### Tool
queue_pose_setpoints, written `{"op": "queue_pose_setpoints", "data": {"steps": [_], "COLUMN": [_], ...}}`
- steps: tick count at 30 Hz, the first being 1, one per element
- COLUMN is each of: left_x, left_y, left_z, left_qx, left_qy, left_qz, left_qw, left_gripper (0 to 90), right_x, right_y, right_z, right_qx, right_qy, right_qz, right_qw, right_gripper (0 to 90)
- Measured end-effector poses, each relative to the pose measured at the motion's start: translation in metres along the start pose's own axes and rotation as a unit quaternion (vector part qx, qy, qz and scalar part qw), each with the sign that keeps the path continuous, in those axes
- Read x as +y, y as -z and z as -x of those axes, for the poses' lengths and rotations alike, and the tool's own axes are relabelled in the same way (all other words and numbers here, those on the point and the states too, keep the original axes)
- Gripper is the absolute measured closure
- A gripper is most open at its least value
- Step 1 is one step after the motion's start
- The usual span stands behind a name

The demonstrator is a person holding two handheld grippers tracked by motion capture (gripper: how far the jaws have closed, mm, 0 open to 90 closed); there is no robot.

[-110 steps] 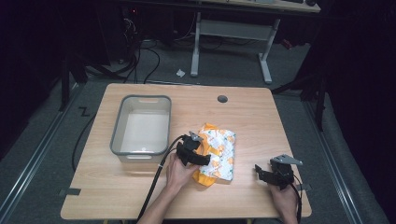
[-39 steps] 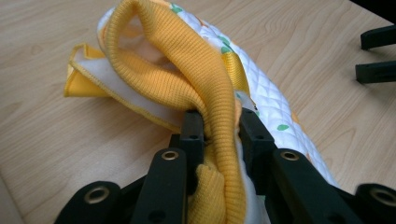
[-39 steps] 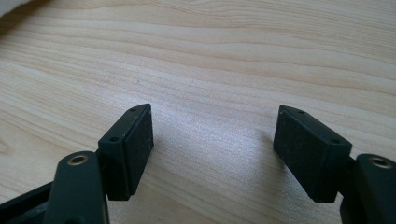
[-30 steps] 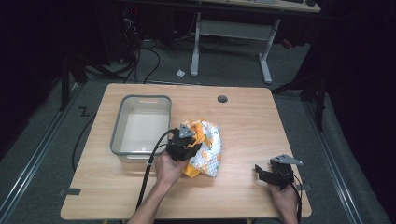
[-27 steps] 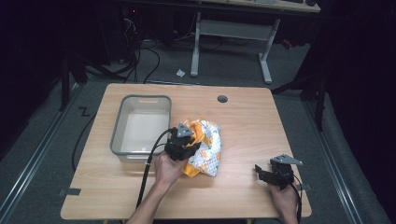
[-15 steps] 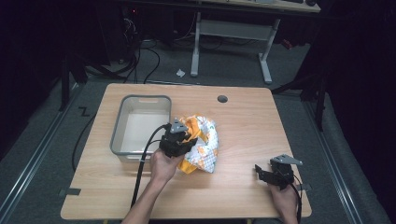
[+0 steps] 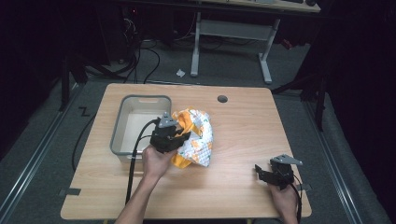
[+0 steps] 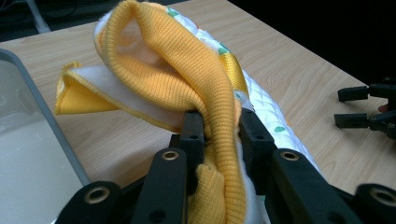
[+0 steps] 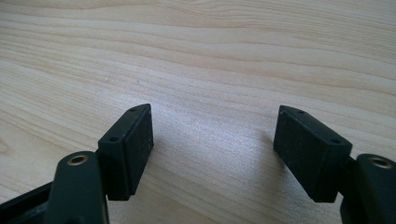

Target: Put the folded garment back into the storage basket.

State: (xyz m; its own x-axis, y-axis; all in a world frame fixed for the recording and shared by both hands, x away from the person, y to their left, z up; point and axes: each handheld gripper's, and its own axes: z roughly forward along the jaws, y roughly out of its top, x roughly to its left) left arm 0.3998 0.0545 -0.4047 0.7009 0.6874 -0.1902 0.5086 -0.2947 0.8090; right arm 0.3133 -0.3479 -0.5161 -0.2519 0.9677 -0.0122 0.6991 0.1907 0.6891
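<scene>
A crumpled garment (image 7: 196, 137), white quilted cloth with orange ribbed trim and small green and orange prints, is held just right of a grey plastic tub (image 7: 122, 136). My left gripper (image 7: 183, 138) is shut on the orange ribbed band (image 8: 215, 154), and the cloth (image 8: 154, 60) drapes over and beyond the jaws. Most of the garment hangs toward the table. My right gripper (image 7: 259, 173) rests at the front right of the table, open, with bare wood between its pads (image 9: 130, 149). It appears far off as the right gripper (image 8: 355, 108) in the left gripper view.
The wooden table (image 7: 252, 126) has a round cable hole (image 7: 222, 99) near its far edge. The tub's rim (image 8: 32, 100) stands close to my left gripper's left side. Beyond the table are a desk frame (image 7: 233, 42) and floor cables (image 7: 144, 56).
My left gripper has carried the garment left and away from the front edge, toward the tub, bunching it up. The right gripper has stayed put.
</scene>
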Motion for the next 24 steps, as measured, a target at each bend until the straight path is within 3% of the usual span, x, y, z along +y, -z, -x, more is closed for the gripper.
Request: {"op": "queue_pose_setpoints", "data": {"steps": [5, 17, 24], "left_x": [0.002, 0.005, 0.003], "left_y": [0.008, 0.03, 0.041], "left_z": [-0.006, -0.025, -0.034], "left_qx": [0.005, -0.006, 0.008], "left_qy": [0.001, 0.026, 0.032], "left_qz": [0.003, 0.027, 0.032], "left_qw": [1.0, 0.9993, 0.999], "left_gripper": [74.8, 74.8, 74.8], "right_x": [0.0, 0.0, 0.0], "right_y": [0.0, 0.0, 0.0], "right_z": [0.0, 0.0, 0.0], "right_qx": [0.0, 0.0, 0.0], "right_qy": [0.001, 0.0, 0.0], "right_qz": [0.0, 0.0, 0.0], "right_qw": [1.0, 1.0, 1.0], "right_gripper": [28.9, 28.9, 28.9]}}
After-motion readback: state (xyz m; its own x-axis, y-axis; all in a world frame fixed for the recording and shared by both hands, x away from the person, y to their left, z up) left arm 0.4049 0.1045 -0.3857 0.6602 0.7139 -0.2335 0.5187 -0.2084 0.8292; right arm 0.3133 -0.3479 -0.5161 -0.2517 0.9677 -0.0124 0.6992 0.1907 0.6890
